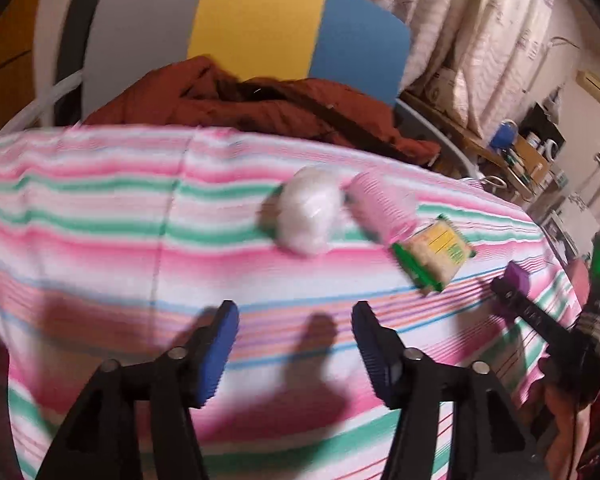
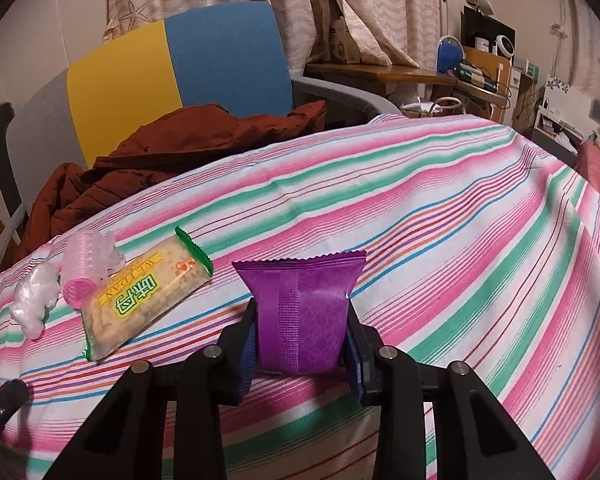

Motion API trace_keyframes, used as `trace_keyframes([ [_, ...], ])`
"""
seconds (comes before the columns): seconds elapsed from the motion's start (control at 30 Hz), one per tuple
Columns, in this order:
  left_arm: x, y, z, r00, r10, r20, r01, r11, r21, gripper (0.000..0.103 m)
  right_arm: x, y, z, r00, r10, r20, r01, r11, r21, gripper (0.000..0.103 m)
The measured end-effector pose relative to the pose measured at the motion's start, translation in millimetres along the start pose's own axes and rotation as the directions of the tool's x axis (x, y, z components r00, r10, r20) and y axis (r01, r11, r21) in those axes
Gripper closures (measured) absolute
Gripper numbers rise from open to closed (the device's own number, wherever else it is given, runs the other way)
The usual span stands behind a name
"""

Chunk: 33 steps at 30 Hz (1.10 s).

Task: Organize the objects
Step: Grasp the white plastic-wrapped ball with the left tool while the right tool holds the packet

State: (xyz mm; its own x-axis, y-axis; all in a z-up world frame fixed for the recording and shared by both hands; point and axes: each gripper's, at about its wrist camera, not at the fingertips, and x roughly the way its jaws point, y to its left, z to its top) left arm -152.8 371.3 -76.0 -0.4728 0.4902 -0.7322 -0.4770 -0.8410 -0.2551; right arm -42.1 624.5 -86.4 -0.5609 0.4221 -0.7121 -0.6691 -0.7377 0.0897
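Four items on the striped cloth [image 2: 440,184]: right gripper [image 2: 302,344] is pinching one glossy purple packet [image 2: 304,312] at 6 o'clock; left gripper [image 1: 296,344] is gaping, empty. At 9 o'clock – one crinkly cracker pack [image 2: 140,304], one ribbed pink cup stack [image 2: 86,268], one white plastic wad [image 2: 34,296].

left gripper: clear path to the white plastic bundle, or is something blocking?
Probably yes. The left gripper is open and empty, and only bare striped cloth lies between it and the white plastic bundle. The pink roller sits close beside the bundle, so it may get nudged.
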Motion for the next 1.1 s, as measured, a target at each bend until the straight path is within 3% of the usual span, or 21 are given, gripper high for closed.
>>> trace_keyframes([
  [0.13,7,-17,31,0.999,0.019,0.036,-0.020,0.999,0.031,0.033,1,-1,-1,1.000,0.002,-0.004,-0.002,1.000,0.004,0.065],
  [0.23,30,-25,49,0.999,0.049,0.003,-0.049,0.997,0.060,0.030,1,-2,-1,1.000,0.008,-0.005,-0.008,1.000,0.010,0.065],
  [0.33,51,-23,53,0.995,0.101,-0.023,-0.099,0.993,0.069,0.031,1,-3,-1,1.000,0.014,-0.005,-0.014,1.000,0.015,0.065],
  [0.47,54,-15,43,0.997,0.082,0.013,-0.083,0.996,0.044,0.032,1,-4,-1,1.000,0.024,-0.006,-0.024,1.000,0.018,0.065],
  [0.53,53,-10,42,0.998,0.064,0.027,-0.065,0.998,0.026,0.040,1,-4,-2,1.000,0.025,-0.005,-0.025,1.000,0.017,0.064],
  [0.6,50,-5,41,0.996,0.076,0.039,-0.077,0.997,0.013,0.059,2,-4,-1,1.000,0.023,-0.006,-0.023,1.000,0.016,0.064],
  [0.67,48,-2,40,0.996,0.078,0.046,-0.079,0.997,0.012,0.067,2,-3,-1,1.000,0.019,-0.006,-0.019,1.000,0.011,0.064],
  [0.87,34,0,25,0.996,0.063,0.068,-0.068,0.995,0.074,0.067,1,-2,-1,1.000,0.008,-0.004,-0.008,1.000,0.003,0.064],
  [1.1,8,27,1,0.995,0.052,0.084,-0.047,0.997,-0.068,0.067,-7,0,-1,1.000,0.006,0.030,-0.006,1.000,0.000,0.065],
])
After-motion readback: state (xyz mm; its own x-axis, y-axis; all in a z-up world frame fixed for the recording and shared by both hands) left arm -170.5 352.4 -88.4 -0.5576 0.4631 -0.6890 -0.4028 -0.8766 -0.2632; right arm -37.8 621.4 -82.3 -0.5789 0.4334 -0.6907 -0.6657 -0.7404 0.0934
